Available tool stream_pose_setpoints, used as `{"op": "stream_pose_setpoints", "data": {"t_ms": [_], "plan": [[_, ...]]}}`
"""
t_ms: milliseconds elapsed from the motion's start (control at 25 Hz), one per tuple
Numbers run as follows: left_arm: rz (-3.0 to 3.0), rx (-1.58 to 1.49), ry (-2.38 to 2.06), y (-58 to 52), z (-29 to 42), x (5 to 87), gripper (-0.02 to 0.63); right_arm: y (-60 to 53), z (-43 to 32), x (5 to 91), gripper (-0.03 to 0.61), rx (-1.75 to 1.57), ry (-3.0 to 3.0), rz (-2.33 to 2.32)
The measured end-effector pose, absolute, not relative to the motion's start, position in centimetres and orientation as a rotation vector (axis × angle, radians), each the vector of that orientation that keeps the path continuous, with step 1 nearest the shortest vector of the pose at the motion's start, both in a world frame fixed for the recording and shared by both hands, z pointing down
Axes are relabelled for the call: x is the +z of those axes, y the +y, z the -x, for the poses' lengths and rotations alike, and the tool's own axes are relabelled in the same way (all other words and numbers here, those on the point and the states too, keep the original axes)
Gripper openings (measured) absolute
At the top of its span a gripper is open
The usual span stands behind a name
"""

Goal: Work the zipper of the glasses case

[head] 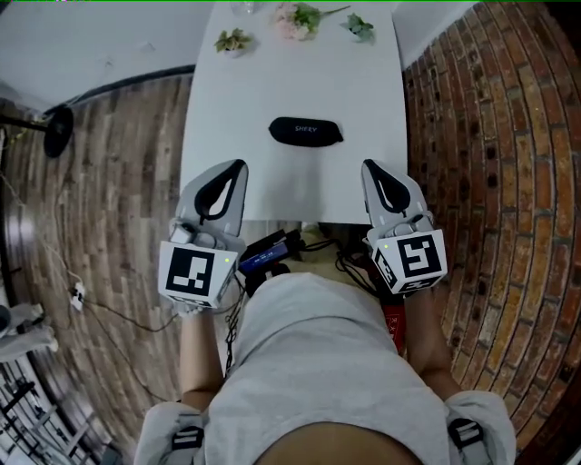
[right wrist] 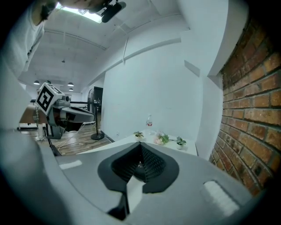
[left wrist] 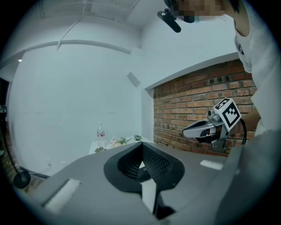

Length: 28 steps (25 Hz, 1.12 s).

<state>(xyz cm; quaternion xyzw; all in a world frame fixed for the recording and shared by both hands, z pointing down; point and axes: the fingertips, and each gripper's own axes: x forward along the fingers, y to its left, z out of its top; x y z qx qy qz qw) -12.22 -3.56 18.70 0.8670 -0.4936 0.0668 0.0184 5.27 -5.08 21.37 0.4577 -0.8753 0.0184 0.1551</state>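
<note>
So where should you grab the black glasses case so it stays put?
Probably its left end, pinched across the short front-to-back width, coming down from above with the left gripper. The glasses case lies flat and crosswise on the white table, narrow front to back.

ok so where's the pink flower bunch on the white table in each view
Head view: pink flower bunch at the top edge, on the white table's far end.
Left gripper view: bunch small, just left of the jaw tips.
Right gripper view: bunch small, just right of the jaw tips.
Shared landmark: red brick wall, at the right in all three.
</note>
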Motion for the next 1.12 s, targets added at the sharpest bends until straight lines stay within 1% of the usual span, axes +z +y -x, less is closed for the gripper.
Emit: {"op": "stream_pose_setpoints", "data": {"t_ms": [1120], "plan": [[-2.725,0.217,-1.461,-3.3,10.6,19.2,0.012,-4.5,-4.1,21.4,0.002,0.072,-2.512,-1.316]]}}
